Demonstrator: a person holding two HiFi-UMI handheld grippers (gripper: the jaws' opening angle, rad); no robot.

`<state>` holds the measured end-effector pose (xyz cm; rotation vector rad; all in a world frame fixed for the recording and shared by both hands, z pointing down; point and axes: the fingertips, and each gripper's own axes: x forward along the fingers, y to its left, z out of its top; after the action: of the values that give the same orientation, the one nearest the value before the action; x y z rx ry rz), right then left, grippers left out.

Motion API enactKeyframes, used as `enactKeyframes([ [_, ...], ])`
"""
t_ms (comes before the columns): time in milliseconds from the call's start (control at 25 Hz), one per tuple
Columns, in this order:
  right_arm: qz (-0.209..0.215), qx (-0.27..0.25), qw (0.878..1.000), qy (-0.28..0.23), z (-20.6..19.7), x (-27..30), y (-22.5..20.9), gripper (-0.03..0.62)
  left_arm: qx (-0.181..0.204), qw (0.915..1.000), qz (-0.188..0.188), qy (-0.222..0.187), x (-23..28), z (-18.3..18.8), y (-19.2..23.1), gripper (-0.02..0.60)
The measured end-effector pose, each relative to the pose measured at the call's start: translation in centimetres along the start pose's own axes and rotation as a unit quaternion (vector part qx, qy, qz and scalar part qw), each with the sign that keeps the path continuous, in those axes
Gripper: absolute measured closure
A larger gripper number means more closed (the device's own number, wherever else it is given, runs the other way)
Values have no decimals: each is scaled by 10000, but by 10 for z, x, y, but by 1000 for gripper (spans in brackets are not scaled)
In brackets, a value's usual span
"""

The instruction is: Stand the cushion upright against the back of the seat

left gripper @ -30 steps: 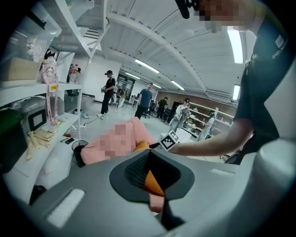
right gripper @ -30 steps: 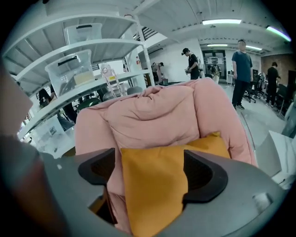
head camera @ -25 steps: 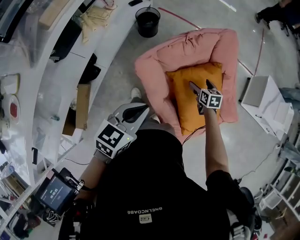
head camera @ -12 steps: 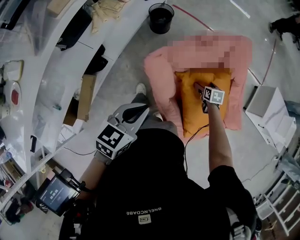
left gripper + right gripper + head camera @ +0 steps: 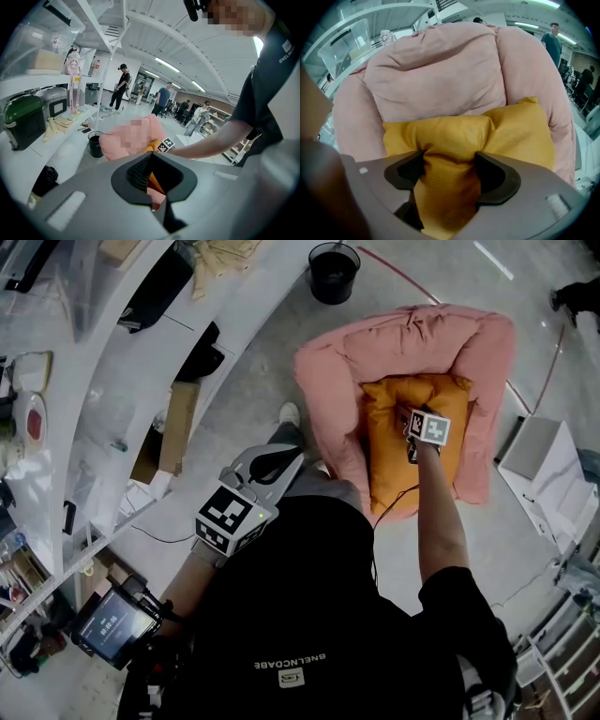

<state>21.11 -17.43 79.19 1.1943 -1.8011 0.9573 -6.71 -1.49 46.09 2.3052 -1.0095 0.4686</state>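
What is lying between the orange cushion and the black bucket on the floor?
The padded back of the pink seat lies between the cushion and the bucket; the head view shows it.

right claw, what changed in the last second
The right claw came down onto the orange cushion; its jaws are closing on a pinched fold of it. The left claw stayed shut, and the cushion still lies on the pink seat.
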Motion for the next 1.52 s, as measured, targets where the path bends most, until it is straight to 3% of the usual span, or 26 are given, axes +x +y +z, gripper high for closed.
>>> enactKeyframes([
  [240, -80, 228, 9997, 2, -1, -11, 4, 406, -13, 10000, -67, -3, 0, 1, -2, 563],
  [680, 61, 667, 9953, -698, -5, -47, -6, 527, 77, 9997, -247, -4, 5, -6, -25, 563],
  [960, 193, 821, 9869, -1377, -5, -81, -7, 537, 188, 9986, -494, 57, 4, -10, -32, 563],
  [1520, -266, 898, 9551, -2809, -43, -223, -30, 534, 287, 9910, -1308, -25, 22, -4, -54, 563],
])
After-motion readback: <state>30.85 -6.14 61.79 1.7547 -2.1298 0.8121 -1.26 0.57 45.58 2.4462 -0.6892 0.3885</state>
